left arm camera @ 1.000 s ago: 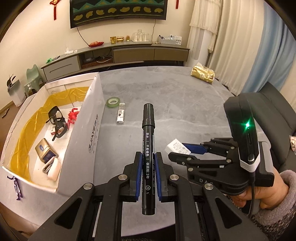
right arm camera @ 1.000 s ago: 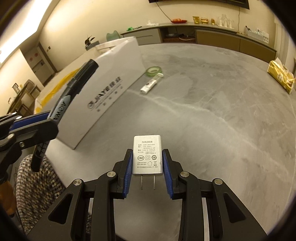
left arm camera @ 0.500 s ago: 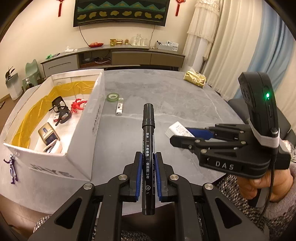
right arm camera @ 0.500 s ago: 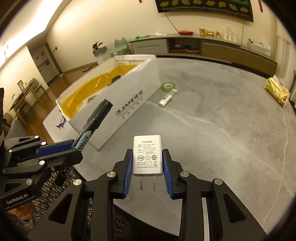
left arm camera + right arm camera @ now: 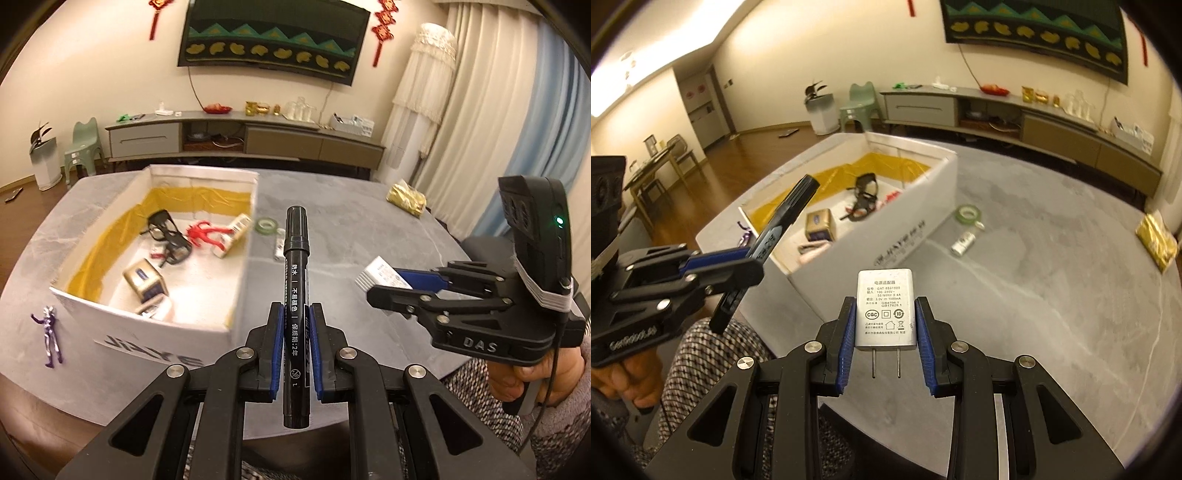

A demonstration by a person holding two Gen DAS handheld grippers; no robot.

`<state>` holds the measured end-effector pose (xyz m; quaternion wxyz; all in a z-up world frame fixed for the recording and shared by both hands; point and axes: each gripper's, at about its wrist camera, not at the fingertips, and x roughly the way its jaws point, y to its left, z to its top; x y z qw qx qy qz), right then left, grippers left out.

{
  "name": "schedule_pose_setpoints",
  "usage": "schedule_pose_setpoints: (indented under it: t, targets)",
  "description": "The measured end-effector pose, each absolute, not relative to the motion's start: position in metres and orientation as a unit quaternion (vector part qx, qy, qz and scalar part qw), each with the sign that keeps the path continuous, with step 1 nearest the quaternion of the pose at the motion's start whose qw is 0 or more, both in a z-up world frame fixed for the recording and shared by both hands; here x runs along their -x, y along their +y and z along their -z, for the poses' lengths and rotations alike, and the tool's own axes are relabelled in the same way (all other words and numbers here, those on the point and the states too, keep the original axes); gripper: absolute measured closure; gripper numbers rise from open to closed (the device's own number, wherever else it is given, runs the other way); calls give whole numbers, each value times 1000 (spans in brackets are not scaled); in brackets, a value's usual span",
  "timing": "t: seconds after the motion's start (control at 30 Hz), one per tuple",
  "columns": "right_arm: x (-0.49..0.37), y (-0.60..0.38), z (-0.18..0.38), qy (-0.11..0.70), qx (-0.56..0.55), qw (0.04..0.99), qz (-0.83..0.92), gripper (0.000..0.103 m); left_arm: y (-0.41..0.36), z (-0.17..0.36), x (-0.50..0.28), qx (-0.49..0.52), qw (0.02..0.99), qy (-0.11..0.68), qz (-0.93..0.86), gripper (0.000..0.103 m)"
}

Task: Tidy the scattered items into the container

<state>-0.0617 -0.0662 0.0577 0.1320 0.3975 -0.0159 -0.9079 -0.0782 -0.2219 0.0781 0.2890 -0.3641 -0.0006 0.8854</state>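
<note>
While clamped: marker [image 5: 295, 295] L, charger [image 5: 885, 310] R.

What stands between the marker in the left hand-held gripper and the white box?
Nothing visible. The left hand-held gripper holds the marker above the table, right of the open white box; only its right wall lies between.

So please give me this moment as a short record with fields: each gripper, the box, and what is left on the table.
left gripper: shut on marker, held above table edge
right gripper: shut on charger, prongs toward camera
box: open; holds glasses, red figure, gold pack
table: tape roll, small bottle, purple figure, gold bag
</note>
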Motion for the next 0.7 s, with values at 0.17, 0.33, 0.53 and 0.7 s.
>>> schedule_pose_setpoints:
  t: [0.17,0.33,0.53,0.7]
  targets:
    - [73,-78,-70,-1,-393,144,908,71,-241,-86,94,358,275,-15,-892,89]
    - [87,-88,-81,11,-389,154,908,71,-255,-90,111,354,264,-27,-897,89]
    - [106,-105,-90,29,-386,167,907,71,-262,-85,134,365,258,-43,-894,89]
    - [127,-116,-91,33,-388,176,904,71,-263,-75,152,383,250,-63,-887,89]
